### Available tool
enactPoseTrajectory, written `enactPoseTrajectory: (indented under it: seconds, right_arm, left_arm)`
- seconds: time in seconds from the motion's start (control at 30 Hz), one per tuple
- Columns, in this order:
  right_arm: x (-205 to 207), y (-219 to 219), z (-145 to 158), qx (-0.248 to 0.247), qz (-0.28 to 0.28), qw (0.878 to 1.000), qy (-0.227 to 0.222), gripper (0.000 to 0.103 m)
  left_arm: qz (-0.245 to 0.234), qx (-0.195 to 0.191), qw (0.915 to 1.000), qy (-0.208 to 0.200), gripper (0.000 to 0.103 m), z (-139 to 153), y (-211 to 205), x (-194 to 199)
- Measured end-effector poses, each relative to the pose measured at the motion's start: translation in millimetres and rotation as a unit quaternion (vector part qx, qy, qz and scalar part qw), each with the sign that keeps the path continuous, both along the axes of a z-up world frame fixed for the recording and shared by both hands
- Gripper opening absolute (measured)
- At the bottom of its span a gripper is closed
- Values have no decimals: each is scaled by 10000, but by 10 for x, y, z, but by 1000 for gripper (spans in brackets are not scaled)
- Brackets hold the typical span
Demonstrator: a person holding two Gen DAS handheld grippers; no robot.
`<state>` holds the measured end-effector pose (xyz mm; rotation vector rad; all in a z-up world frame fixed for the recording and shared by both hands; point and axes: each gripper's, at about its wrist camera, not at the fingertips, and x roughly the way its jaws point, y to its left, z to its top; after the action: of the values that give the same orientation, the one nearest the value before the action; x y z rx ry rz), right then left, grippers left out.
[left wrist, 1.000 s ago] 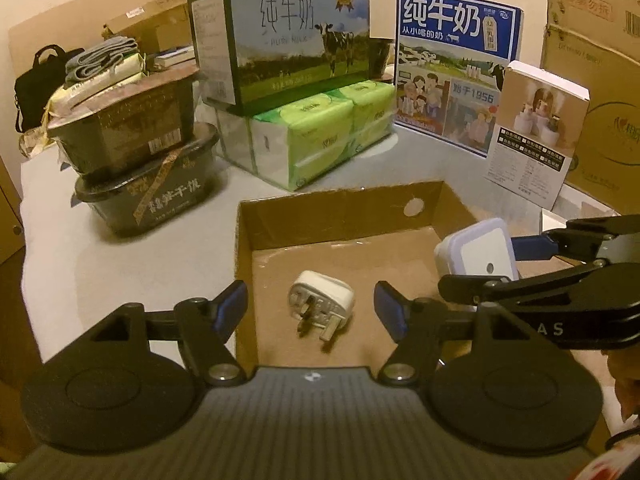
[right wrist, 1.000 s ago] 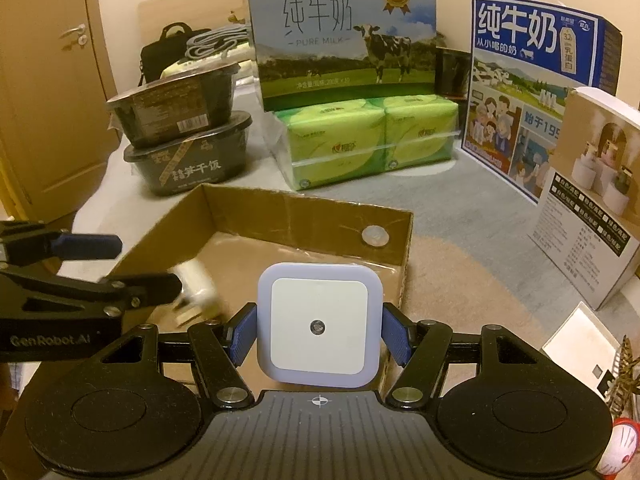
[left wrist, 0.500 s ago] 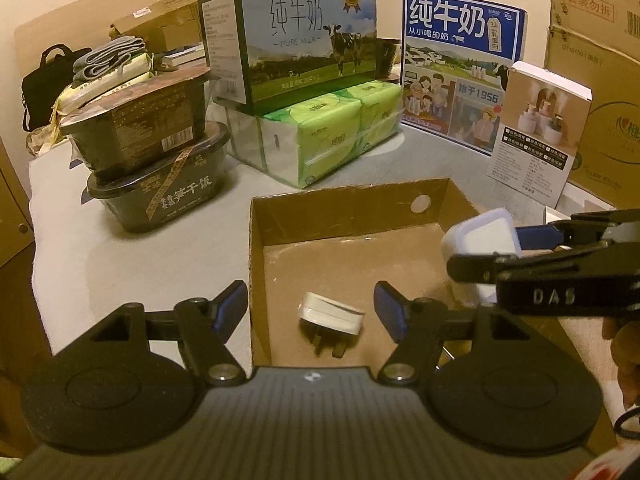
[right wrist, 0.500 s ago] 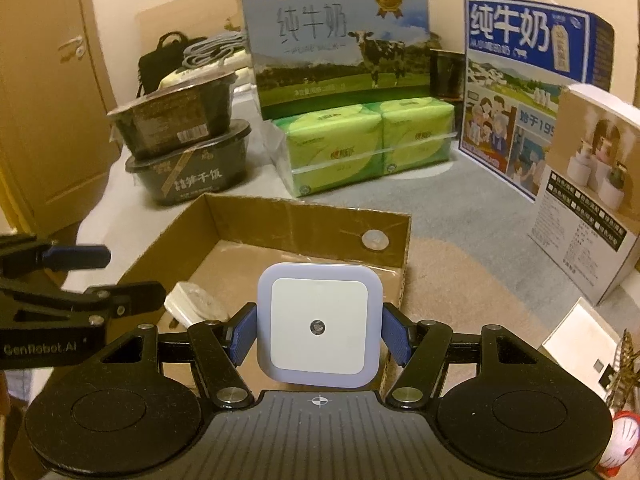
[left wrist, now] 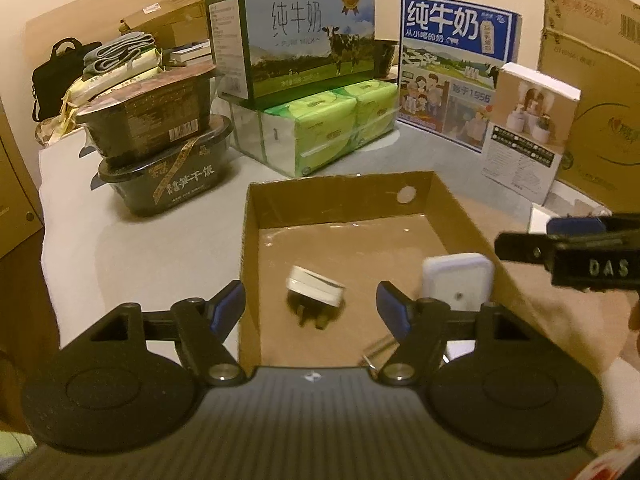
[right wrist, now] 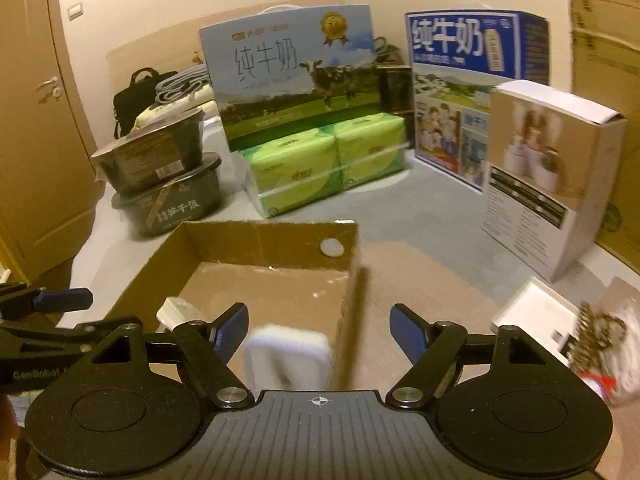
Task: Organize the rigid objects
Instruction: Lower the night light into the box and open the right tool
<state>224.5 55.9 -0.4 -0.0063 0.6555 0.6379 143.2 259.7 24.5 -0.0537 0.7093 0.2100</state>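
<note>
An open cardboard box sits on the grey table. A white plug adapter lies on the box floor. A white square night light stands inside the box against its right wall; it also shows, blurred, in the right wrist view. My left gripper is open and empty, over the box's near edge. My right gripper is open and empty, over the box's right wall; it shows at the right in the left wrist view.
Two stacked black food bowls stand left of the box. Green tissue packs under a milk carton box stand behind it. A blue milk box and a white product box stand at the back right. A small white box and clutter lie right.
My right gripper has opened and let go of the night light, which now rests inside the box. The right gripper has shifted to the right. The left gripper stays open.
</note>
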Motion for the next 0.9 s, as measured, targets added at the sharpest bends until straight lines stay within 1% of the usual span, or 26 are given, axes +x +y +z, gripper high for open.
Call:
enactPoseTrajectory:
  seconds: [0.13, 0.27, 0.47, 0.5, 0.63, 0.7, 0.9]
  right_arm:
    - [-232, -213, 52, -11, -91, 10000, 12, 77]
    - [-470, -436, 119, -57, -171, 9998, -48, 77]
    - [-746, -767, 229, -89, -308, 9994, -104, 77]
    - [-796, -829, 245, -87, -325, 9994, -123, 77]
    - [-951, -1081, 300, -46, -492, 9987, -121, 77]
    - [-1027, -1197, 326, -61, -561, 9983, -151, 77]
    - [-1219, -1523, 359, -78, -732, 9971, -203, 77]
  left_arm:
    - [27, -97, 9999, -77, 73, 92, -161, -152]
    - [11, -185, 9997, -168, 77, 193, -363, -317]
    - [-109, -237, 9994, -247, 82, 316, -713, -525]
    - [-113, -246, 9993, -262, 84, 330, -759, -552]
    - [-158, -299, 9990, -308, 86, 380, -976, -674]
    - [-184, -346, 9987, -338, 89, 395, -1076, -734]
    - [-295, -433, 9981, -321, 91, 387, -1353, -866]
